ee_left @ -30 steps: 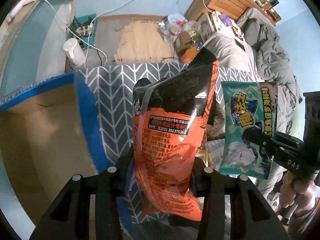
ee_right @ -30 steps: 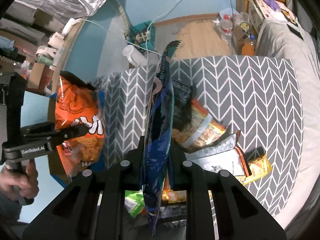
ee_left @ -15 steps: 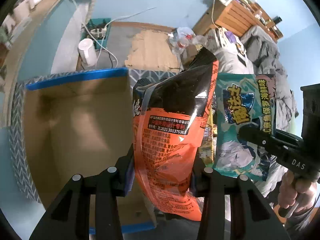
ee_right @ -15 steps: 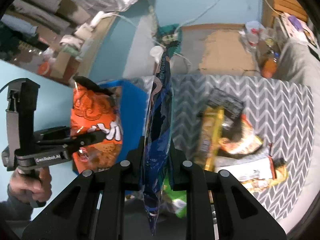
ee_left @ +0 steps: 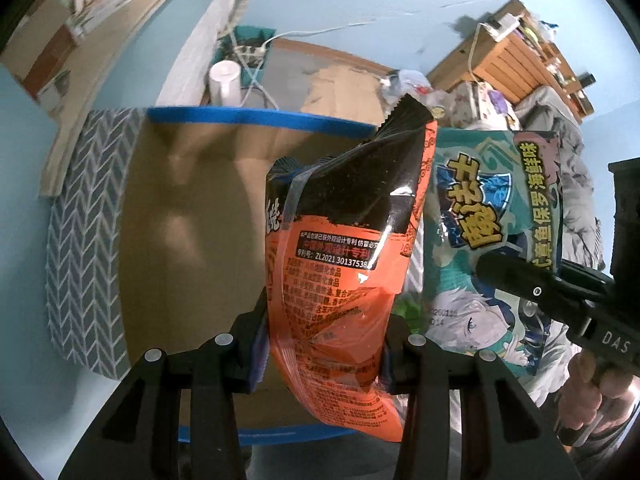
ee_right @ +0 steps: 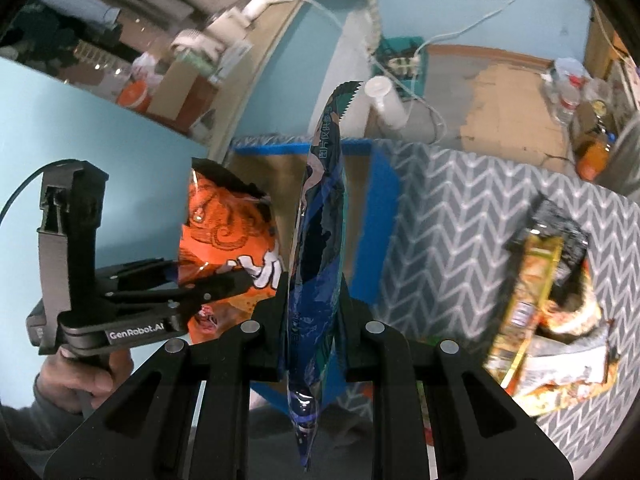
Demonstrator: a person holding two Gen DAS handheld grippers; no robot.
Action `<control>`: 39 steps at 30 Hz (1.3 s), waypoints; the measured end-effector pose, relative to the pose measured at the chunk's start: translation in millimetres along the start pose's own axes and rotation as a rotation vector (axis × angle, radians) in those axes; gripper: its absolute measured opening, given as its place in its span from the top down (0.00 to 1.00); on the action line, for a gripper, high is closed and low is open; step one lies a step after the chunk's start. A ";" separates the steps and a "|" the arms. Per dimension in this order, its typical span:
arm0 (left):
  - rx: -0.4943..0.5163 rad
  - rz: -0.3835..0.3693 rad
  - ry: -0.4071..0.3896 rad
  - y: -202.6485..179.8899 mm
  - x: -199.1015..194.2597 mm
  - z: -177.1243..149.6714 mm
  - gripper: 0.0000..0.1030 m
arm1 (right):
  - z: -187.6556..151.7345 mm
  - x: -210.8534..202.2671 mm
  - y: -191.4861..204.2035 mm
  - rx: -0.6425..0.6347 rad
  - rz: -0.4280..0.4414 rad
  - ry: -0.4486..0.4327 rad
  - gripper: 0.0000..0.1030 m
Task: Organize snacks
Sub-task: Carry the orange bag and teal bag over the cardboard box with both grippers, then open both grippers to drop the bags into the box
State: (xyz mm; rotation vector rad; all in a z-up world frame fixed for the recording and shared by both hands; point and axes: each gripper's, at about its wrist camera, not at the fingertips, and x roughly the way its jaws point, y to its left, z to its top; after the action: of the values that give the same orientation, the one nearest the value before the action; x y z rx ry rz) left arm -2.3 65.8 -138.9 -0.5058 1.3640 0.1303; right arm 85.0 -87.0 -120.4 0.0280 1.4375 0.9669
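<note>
My left gripper (ee_left: 324,344) is shut on an orange-and-black snack bag (ee_left: 340,264), which hangs above the open cardboard box (ee_left: 192,220) with blue-taped edges. My right gripper (ee_right: 314,320) is shut on a teal-and-blue snack bag (ee_right: 320,248), seen edge-on in the right wrist view. The teal bag (ee_left: 492,240) shows its printed face just right of the orange bag in the left wrist view. The orange bag (ee_right: 228,236) and the left gripper (ee_right: 216,284) appear left of the teal bag, over the box (ee_right: 280,168).
More snack packets (ee_right: 540,300) lie in a heap on the grey chevron cloth (ee_right: 460,220) right of the box. A white cup (ee_right: 386,100), cables and bottles (ee_right: 588,156) sit on the floor beyond. A bed with grey bedding (ee_left: 560,128) is at the right.
Both grippers have carried their bags leftward from over the chevron cloth to above the box. The box interior now fills the left wrist view. The snack heap has slid to the right.
</note>
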 end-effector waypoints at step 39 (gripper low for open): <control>0.047 0.116 -0.025 38.9 -9.5 -16.2 0.28 | 8.1 38.4 33.3 -0.023 -0.258 0.038 0.37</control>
State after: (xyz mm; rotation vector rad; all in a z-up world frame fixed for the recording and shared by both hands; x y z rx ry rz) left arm -33.7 95.4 -142.2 -0.3845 1.3693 0.1976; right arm 67.7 -39.8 -131.4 -0.1896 1.4242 0.7751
